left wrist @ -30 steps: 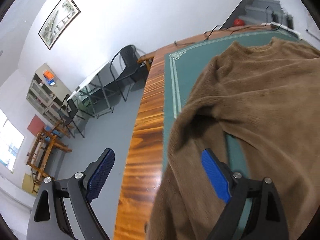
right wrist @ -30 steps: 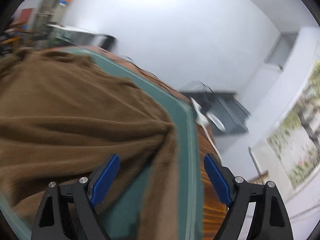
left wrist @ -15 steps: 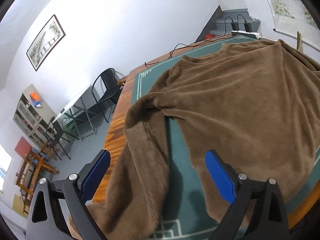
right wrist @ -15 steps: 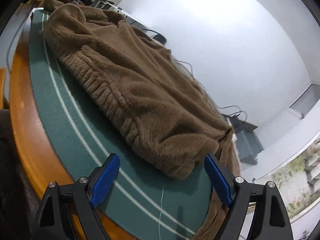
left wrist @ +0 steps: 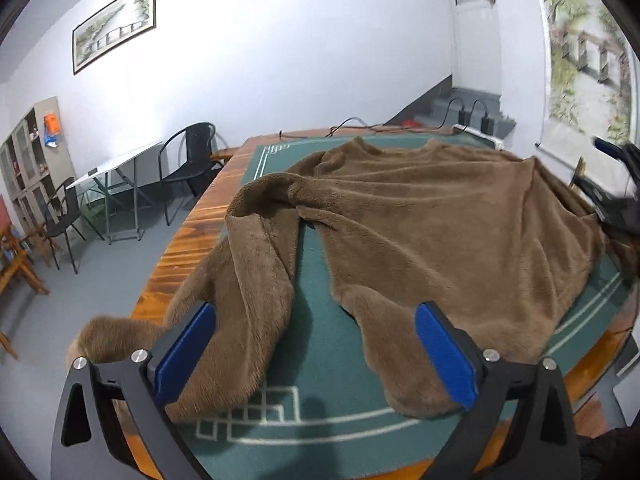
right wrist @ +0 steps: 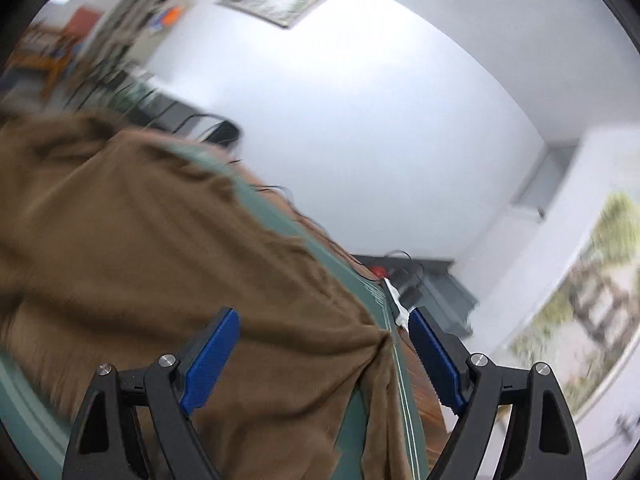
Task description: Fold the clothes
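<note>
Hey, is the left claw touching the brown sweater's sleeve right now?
Cannot tell. In the left wrist view the open left claw frames the sweater sleeve; its blue pad overlaps the fabric, so no gap shows.

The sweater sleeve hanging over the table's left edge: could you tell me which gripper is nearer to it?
Left. The left gripper is open just above that sleeve; the right gripper is over the sweater's opposite side.

Brown sweater on white-bordered green mat.
</note>
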A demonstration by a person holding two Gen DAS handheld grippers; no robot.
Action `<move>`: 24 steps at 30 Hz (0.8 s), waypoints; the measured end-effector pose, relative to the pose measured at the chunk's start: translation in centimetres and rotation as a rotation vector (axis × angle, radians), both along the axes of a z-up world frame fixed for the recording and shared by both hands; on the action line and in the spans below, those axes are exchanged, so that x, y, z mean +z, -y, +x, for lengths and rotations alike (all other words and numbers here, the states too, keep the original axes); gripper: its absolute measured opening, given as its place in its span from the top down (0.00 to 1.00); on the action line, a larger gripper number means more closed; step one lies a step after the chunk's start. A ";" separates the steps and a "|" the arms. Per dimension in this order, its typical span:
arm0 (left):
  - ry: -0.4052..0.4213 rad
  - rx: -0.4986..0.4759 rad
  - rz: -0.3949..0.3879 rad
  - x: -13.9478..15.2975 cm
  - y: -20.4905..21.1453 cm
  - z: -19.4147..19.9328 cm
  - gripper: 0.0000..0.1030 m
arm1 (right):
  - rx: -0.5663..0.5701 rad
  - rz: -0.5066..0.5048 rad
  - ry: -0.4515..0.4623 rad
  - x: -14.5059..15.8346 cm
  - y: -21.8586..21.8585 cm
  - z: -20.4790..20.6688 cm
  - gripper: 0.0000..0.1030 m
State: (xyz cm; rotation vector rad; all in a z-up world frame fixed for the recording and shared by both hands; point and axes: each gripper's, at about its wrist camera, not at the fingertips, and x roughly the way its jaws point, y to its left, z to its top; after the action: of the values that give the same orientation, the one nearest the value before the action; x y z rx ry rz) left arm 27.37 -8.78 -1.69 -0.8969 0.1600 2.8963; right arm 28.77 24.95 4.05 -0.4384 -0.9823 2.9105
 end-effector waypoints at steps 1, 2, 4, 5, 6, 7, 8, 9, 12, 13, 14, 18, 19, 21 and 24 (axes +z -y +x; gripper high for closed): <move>0.002 -0.008 -0.017 -0.3 -0.4 0.2 0.02 | -0.018 -0.022 0.008 0.5 -0.4 -1.0 0.15; 0.004 -0.017 -0.033 -0.6 -0.7 0.4 0.02 | -0.013 -0.044 0.022 0.7 -0.9 -1.1 0.15; 0.009 -0.034 -0.067 -1.2 -1.4 0.8 0.01 | 0.078 -0.062 0.050 0.5 -1.2 0.6 0.15; 0.011 -0.042 -0.084 -1.5 -1.8 1.0 0.01 | 0.126 -0.070 0.064 0.4 -1.3 1.6 0.15; 0.013 -0.051 -0.100 -1.8 -2.1 1.2 0.01 | 0.174 -0.079 0.077 0.3 -1.5 2.5 0.15; 0.015 -0.059 -0.117 -2.1 -2.5 1.4 0.01 | 0.199 -0.042 0.087 -0.3 -1.2 3.6 0.15; 0.017 -0.068 -0.134 -2.5 -2.9 1.6 0.01 | 0.220 0.003 0.095 -1.1 -0.9 4.7 0.15; 0.020 -0.076 -0.150 -2.8 -3.2 1.8 0.01 | 0.241 0.047 0.103 -1.8 -0.6 5.8 0.15; 0.029 -0.093 -0.110 -2.9 -3.5 1.3 0.01 | 0.260 0.163 0.194 -4.9 0.1 7.9 0.15; 0.030 -0.098 -0.091 -2.9 -3.6 1.1 0.01 | 0.264 0.201 0.231 -6.1 0.3 8.6 0.15; 0.029 -0.103 -0.074 -2.8 -3.6 0.9 0.01 | 0.252 0.201 0.228 -6.3 0.4 8.3 0.15; 0.027 -0.105 -0.050 -2.5 -3.8 0.6 0.01 | 0.189 0.175 0.185 -6.1 0.7 6.5 0.15; 0.028 -0.101 -0.051 -2.6 -3.9 0.6 0.01 | 0.174 0.169 0.174 -6.1 0.8 6.0 0.15; 0.029 -0.097 -0.051 -2.6 -3.8 0.7 0.01 | 0.143 0.156 0.153 -6.0 0.9 5.1 0.15; 0.030 -0.086 -0.056 -2.8 -3.7 1.0 0.01 | 0.096 0.136 0.121 -5.8 1.1 3.8 0.15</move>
State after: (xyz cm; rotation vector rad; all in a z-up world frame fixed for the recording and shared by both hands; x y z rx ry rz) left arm 28.38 -5.10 -4.45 -0.9181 0.2715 2.8102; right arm 32.54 23.82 -1.78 -0.5812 -1.2426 2.9049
